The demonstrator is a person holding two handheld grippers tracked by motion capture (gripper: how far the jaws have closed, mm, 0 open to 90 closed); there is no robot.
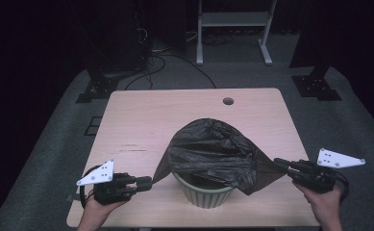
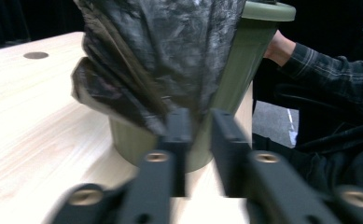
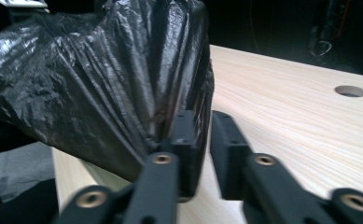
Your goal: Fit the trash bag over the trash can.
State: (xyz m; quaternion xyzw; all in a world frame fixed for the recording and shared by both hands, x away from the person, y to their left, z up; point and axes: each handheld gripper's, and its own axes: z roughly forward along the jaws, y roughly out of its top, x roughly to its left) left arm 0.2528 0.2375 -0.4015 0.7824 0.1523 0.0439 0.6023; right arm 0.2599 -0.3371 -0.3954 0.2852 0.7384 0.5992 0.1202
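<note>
Black plastic drapes over a green bin: a bin bag [image 1: 213, 149] sits bunched across the top of the ribbed green bin [image 1: 206, 194], which stands near the front edge of the pale wooden table [image 1: 141, 120], roughly at its middle. The bag covers the rim at the back and both sides, while the front of the rim and a dark slice of the bin's mouth stay uncovered.

From each side a corner of the bag is drawn outward. The left gripper [image 1: 147, 182] sits low over the table to the left of the bin, and the stretched left corner of the plastic runs right up to its tips. In the left gripper view its jaws stand a narrow way apart, with a clear gap between them; the bag's edge lies against the tip of the left-hand one, but the pads do not press on it.

The right gripper [image 1: 277, 162] is beyond the table's right edge, slightly higher, with the bag's right corner pulled out to a point at its tips. In the right gripper view the jaws are likewise parted by a narrow gap, and the crumpled plastic rests on the left-hand one rather than being pinched.

A round cable hole [image 1: 228, 101] marks the table's far side.
</note>
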